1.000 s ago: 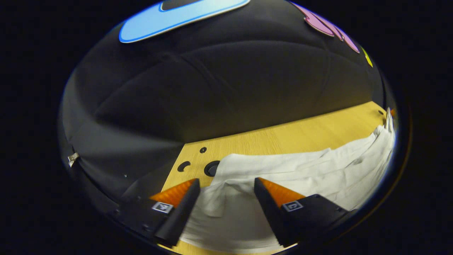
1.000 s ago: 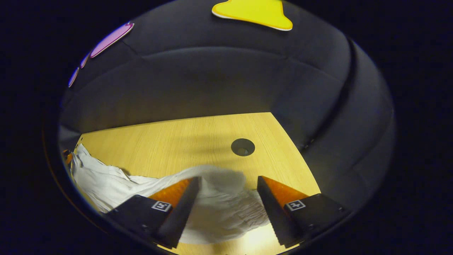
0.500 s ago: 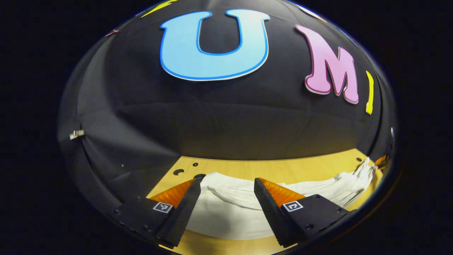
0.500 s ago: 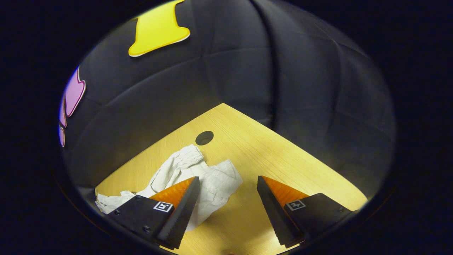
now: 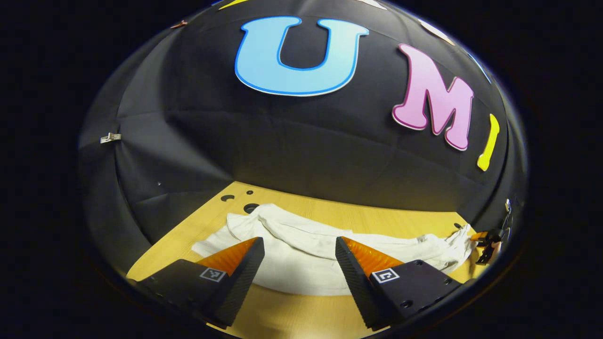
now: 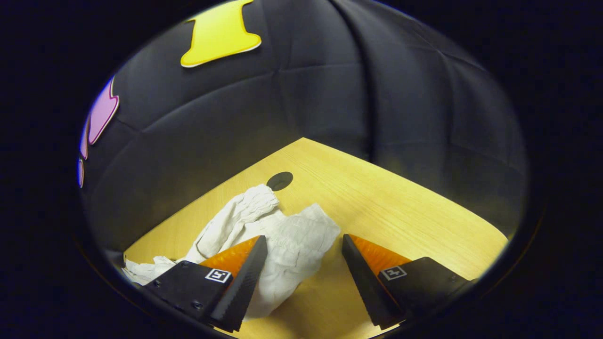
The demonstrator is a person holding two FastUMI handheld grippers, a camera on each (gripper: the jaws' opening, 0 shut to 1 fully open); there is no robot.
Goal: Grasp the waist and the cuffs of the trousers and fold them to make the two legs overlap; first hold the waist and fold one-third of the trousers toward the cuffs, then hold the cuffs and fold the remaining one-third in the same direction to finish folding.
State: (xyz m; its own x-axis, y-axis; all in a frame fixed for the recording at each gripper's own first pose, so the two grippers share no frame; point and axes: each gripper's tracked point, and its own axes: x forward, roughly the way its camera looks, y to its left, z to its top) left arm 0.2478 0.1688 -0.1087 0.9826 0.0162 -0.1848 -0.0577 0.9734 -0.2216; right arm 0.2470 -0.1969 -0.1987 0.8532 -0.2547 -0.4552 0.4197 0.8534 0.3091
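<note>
Crumpled white cloth trousers (image 5: 306,245) on the pale wooden table (image 6: 400,207), beyond the parted, empty left gripper (image 5: 299,248), gathered waist between the released right gripper (image 6: 304,249) jaws, cuffs indistinct

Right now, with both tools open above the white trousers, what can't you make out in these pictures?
- Trousers, left gripper view: near edge hidden behind the left tool.
- Trousers, right gripper view: far end cut off at the image edge; part hidden behind the right tool.
- Leg overlap: bunched cloth hides it.
- Other tool, left gripper view: too small.
</note>
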